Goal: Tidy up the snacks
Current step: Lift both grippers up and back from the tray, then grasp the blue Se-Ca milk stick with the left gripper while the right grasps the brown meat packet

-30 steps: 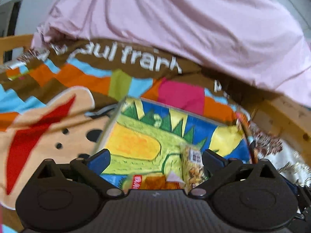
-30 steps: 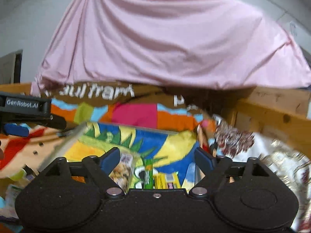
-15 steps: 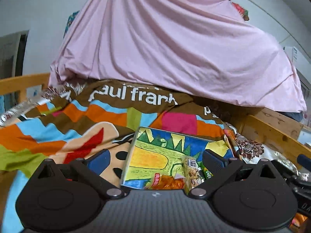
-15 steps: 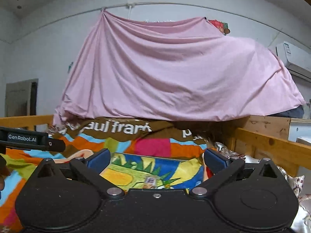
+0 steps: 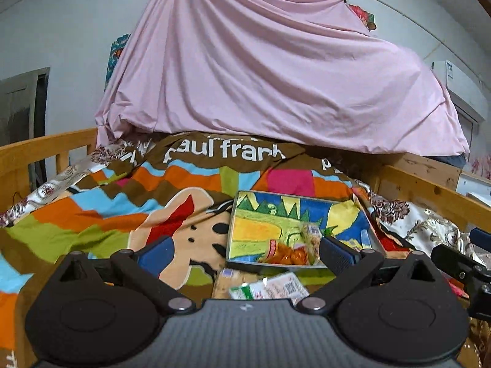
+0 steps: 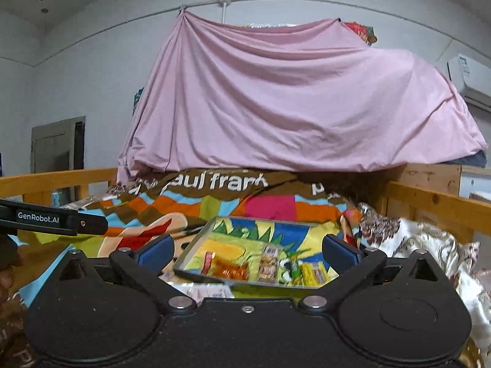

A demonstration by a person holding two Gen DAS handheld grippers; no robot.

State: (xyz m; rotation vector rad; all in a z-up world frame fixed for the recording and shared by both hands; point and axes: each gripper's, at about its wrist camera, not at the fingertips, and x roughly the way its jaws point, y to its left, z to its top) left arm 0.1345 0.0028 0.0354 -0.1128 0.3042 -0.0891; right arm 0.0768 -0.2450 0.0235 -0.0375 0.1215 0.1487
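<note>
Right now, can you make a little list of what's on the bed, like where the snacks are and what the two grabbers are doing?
surface: colourful blanket on a wooden-railed bed
tray: flat, cartoon picture inside, lying on the blanket
snacks in tray: orange packet, clear nut packet, yellow packet
snacks outside tray: loose packets just in front of it
left gripper: open, holding nothing
right gripper: open, holding nothing
behind: pink sheet draped over something

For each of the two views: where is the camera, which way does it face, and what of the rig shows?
Left wrist: behind the open left gripper, facing the tray on the blanket; the right gripper shows at right.
Right wrist: behind the open right gripper, facing the same tray; the left gripper shows at left.
Shared: tray, blanket, pink sheet.
</note>
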